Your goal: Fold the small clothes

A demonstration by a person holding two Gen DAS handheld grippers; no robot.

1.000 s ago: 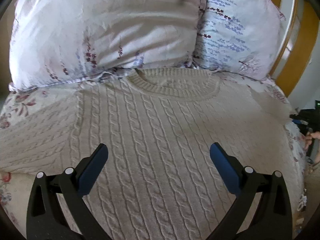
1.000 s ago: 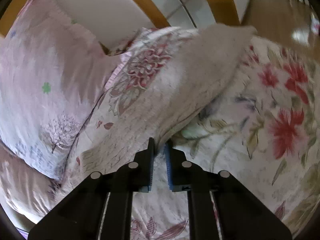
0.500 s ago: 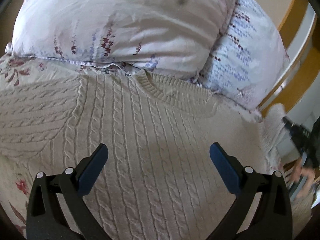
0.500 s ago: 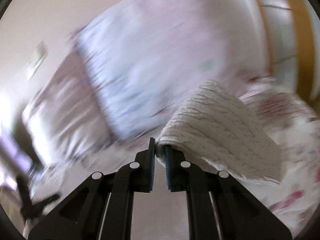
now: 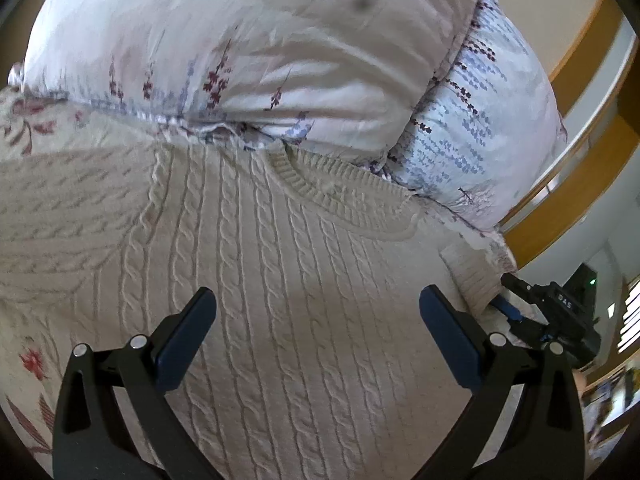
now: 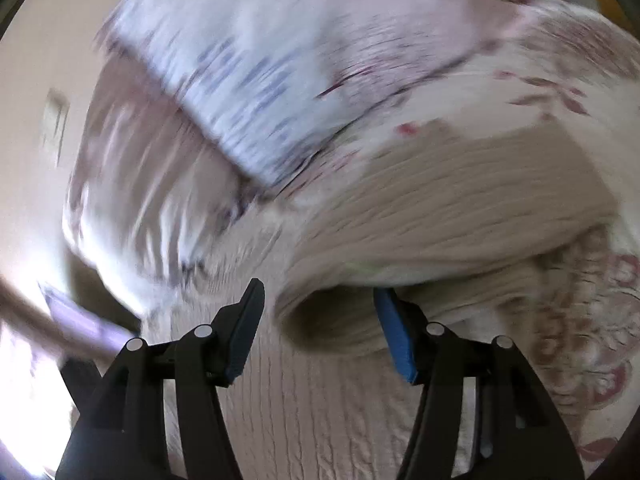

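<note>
A cream cable-knit sweater lies flat on the bed, its neckline toward the pillows. My left gripper is open and empty, hovering over the sweater's chest. The sweater's right sleeve is folded in toward the body and shows in the blurred right wrist view. My right gripper is open there, with the sleeve's cuff lying between the fingers. The right gripper also shows in the left wrist view at the sweater's right edge, next to the sleeve end.
Two floral pillows lie at the head of the bed, just beyond the neckline. The flowered bedsheet shows at left. A wooden bed frame runs at right. The right wrist view is motion-blurred.
My right gripper carried the sleeve in over the sweater, then opened and let it go. My left gripper stayed open and swung left over the sweater.
</note>
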